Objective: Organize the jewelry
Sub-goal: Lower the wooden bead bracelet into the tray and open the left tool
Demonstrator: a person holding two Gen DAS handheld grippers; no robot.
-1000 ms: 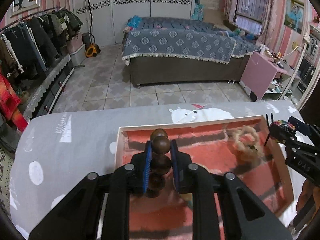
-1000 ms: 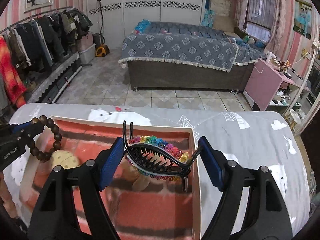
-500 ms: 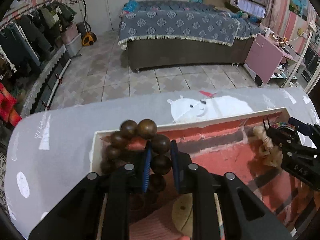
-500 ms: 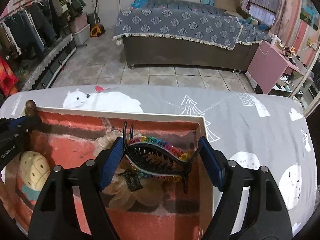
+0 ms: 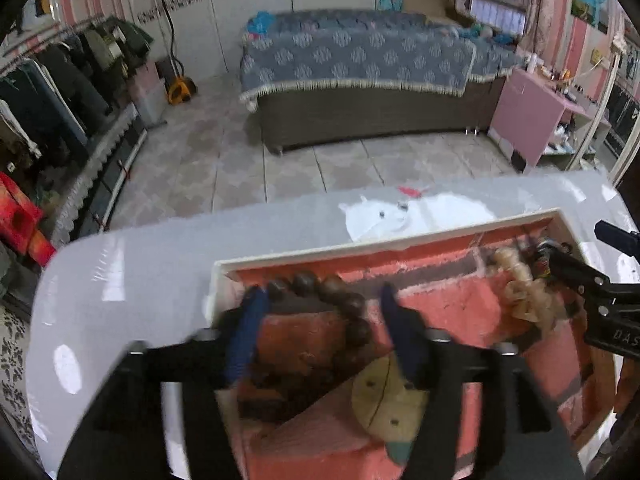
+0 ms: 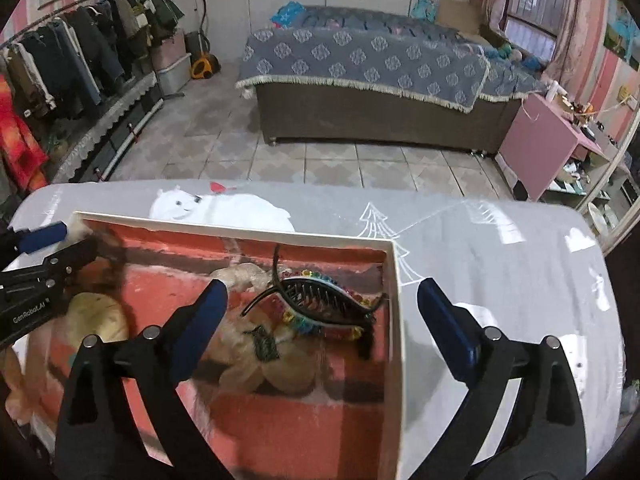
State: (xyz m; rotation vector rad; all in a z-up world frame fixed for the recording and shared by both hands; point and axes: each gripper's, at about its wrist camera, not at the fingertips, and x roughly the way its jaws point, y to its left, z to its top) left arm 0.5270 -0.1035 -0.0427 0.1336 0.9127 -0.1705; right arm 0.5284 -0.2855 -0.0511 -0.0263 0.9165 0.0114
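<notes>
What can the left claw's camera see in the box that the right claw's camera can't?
Only the left wrist view shows the brown bead bracelet lying between the open left claw.

Only the right wrist view shows the black hair clip clearly, lying between the open right claw.

Both show the red-lined box, the cream scrunchie and the round yellow piece.

Our left gripper (image 5: 320, 304) is matte black with blue pads on its fingers (image 5: 246, 332), and silver screw heads dot its arms. In the right wrist view its side reads "GenRobot.AI" in white. Our right gripper (image 6: 322, 312) matches: black angular arms, round silver screws, blue pads (image 6: 448, 332). Seen from the left, it shows white letters "DAS".
</notes>
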